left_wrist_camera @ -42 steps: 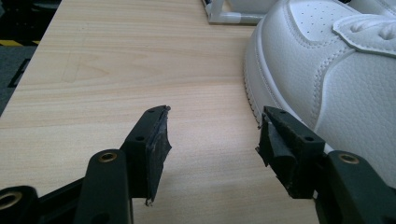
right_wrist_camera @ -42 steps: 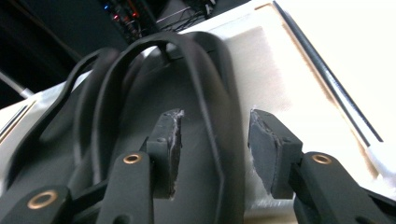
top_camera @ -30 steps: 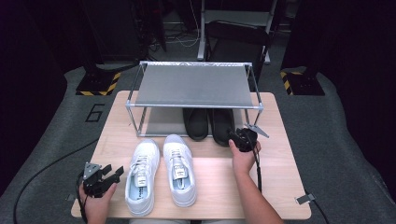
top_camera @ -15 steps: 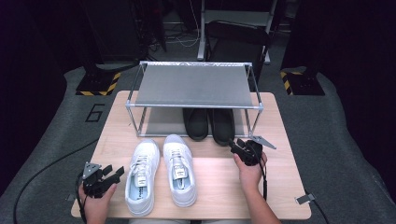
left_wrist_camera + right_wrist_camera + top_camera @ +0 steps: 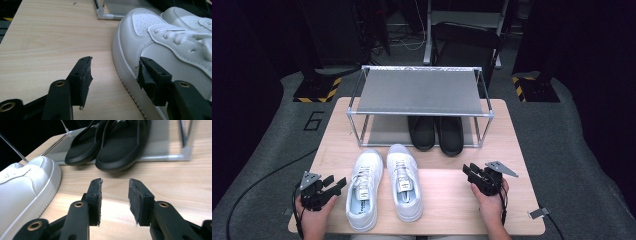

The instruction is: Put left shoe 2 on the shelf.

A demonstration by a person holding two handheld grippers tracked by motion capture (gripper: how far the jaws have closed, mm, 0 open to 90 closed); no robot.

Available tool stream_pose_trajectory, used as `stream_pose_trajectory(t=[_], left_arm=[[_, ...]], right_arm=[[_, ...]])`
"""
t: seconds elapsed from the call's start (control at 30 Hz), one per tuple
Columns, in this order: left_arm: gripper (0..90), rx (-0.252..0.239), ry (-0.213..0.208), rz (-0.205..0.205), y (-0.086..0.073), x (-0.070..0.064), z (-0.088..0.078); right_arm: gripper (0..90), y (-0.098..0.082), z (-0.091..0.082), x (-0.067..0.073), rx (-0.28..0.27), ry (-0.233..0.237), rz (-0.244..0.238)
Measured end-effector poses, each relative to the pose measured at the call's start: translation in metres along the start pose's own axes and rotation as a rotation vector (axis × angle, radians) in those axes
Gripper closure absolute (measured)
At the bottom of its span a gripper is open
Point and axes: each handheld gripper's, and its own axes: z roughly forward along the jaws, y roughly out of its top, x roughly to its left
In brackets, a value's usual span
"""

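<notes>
My right gripper hovers over bare table, jaws parted with nothing between them; they have just been closing. Ahead of it, the black shoes sit under the metal rack, and the right white sneaker lies off to its left. My left gripper is released too, jaws wide, its right jaw just beside the left white sneaker.
</notes>
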Motion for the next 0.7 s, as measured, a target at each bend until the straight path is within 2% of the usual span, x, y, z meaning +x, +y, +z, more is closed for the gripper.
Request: stream_pose_trajectory(t=[0.03, 0.1, 0.17, 0.27, 0.43, 0.47, 0.57, 0.7], left_arm=[[41.3, 0.02, -0.009, 0.002, 0.001, 0.0, -0.001], [39.0, 0.027, -0.017, -0.006, 0.003, -0.002, -0.003], [37.0, 0.033, -0.028, -0.019, 0.005, -0.003, -0.004], [36.8, 0.018, -0.041, -0.017, 0.008, -0.005, -0.009], [40.0, -0.017, -0.034, -0.003, 0.014, -0.011, -0.018], [40.4, -0.003, -0.041, 0.005, 0.015, -0.012, -0.021], [41.6, -0.012, -0.046, 0.006, 0.017, -0.015, -0.023], [45.8, -0.022, -0.084, 0.007, 0.022, -0.021, -0.031]], right_arm=[[59.9, -0.002, -0.002, 0.0, -0.006, -0.004, -0.003], [59.3, -0.002, -0.005, -0.001, -0.005, 0.011, 0.013], [57.6, -0.003, -0.007, 0.0, -0.019, 0.012, 0.007], [56.5, -0.007, -0.007, -0.001, -0.026, 0.023, 0.013], [55.3, -0.011, -0.008, -0.004, -0.014, 0.023, 0.031], [55.1, -0.01, -0.009, -0.004, -0.021, 0.021, 0.032], [54.6, -0.009, -0.011, -0.005, -0.035, 0.025, 0.061], [54.5, -0.008, -0.014, -0.007, -0.042, 0.024, 0.075]])
